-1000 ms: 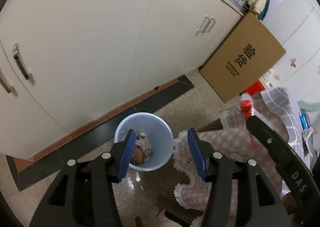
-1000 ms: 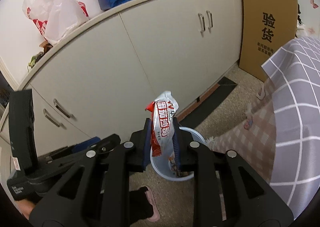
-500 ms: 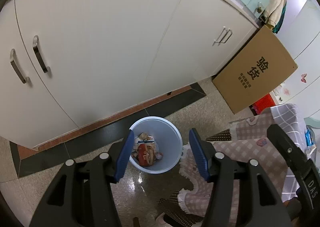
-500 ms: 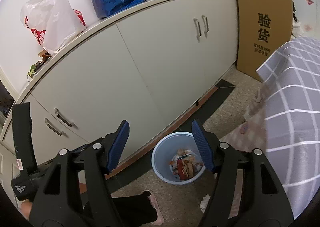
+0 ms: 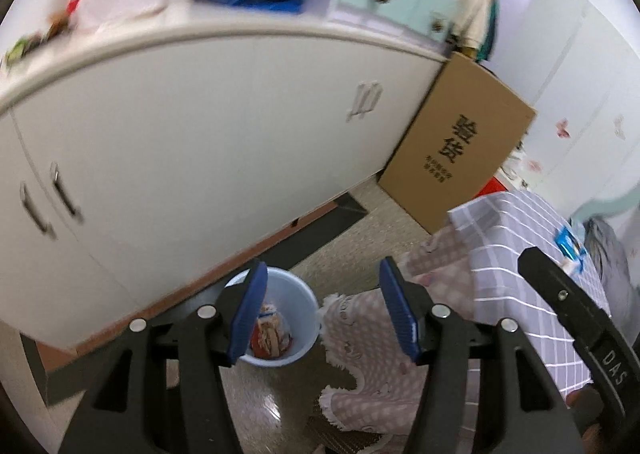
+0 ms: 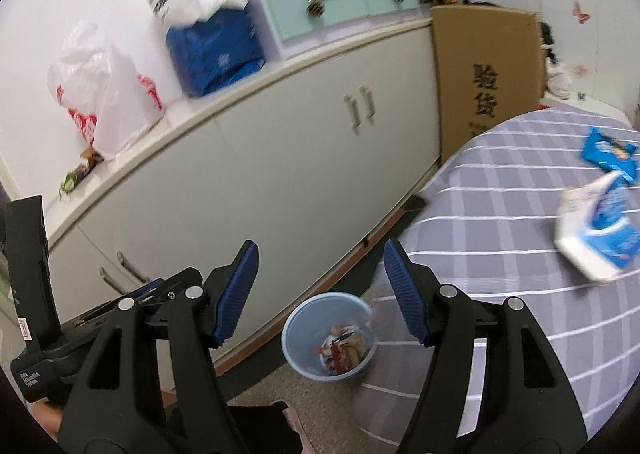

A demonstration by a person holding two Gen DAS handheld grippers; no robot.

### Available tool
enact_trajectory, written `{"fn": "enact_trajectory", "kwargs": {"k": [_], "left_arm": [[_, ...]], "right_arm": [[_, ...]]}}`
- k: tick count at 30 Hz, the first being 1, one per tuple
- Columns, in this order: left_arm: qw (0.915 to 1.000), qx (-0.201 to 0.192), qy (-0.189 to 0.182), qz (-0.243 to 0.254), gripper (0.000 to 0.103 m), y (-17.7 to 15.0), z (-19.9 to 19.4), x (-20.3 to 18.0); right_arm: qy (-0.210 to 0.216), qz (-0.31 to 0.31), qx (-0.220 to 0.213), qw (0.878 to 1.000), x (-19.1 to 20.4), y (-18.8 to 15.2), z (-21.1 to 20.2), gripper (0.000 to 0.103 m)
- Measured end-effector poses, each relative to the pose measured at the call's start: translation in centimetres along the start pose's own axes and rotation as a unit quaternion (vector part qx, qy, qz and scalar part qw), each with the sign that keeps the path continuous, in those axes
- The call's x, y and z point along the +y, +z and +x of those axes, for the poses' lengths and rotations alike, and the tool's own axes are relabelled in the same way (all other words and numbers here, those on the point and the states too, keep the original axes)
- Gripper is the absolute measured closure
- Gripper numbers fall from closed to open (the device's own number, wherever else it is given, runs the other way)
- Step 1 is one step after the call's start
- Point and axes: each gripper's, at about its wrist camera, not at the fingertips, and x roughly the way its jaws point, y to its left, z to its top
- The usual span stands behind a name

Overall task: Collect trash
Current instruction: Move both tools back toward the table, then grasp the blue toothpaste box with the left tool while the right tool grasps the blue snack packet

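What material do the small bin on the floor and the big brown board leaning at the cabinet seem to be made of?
The bin looks like thin plastic: pale blue, smooth, slightly translucent walls, with wrappers inside. The brown board looks like corrugated cardboard: matte tan, flat, with printed black characters and a slightly bent top edge. Motion blur leaves finer texture unclear.

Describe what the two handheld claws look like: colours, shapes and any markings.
Both the left claw and the right claw have black angular frames with silver screws and ribbed blue pads. White "DAS" lettering marks the right claw's body in the left wrist view. No sleeves or cables show.
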Motion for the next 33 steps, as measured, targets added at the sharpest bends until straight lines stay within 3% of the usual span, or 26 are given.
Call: {"fn": "enact_trajectory", "kwargs": {"k": [3, 6, 9, 12, 18, 25, 28, 33], "left_arm": [[0.9965, -0.021, -0.001, 0.080, 0.046, -0.2, -1.2, -5.2], [0.9851, -0.030, -0.015, 0.169, 0.045, -1.1, -1.9, -10.1], [0.9658, -0.030, -0.031, 0.256, 0.045, -3.0, -2.0, -16.1], [0.9519, -0.029, -0.049, 0.301, 0.045, -4.4, -1.9, -20.3], [0.9094, -0.027, -0.059, 0.411, 0.045, -8.3, -1.0, -28.8], [0.8720, -0.031, -0.027, 0.488, 0.045, -11.6, 1.3, -33.1], [0.8649, -0.028, -0.011, 0.501, 0.045, -11.8, 2.2, -33.4], [0.8712, -0.015, -0.014, 0.490, 0.047, -11.2, 3.6, -33.4]], "right_arm": [[-0.019, 0.004, -0.015, 1.000, -2.5, 0.4, -2.8, 0.036], [-0.045, 0.008, -0.025, 0.999, -5.3, 0.5, -4.9, 0.036], [-0.079, 0.028, -0.042, 0.996, -9.1, 0.5, -7.7, 0.036], [-0.110, 0.055, -0.057, 0.991, -13.4, 0.3, -10.4, 0.034], [-0.151, 0.091, -0.066, 0.982, -19.5, -0.6, -13.3, 0.034], [-0.155, 0.124, -0.047, 0.979, -24.3, -1.8, -14.1, 0.034], [-0.153, 0.126, -0.041, 0.979, -25.1, -2.0, -14.0, 0.034], [-0.146, 0.131, -0.030, 0.980, -26.0, -2.1, -13.4, 0.033]]}}
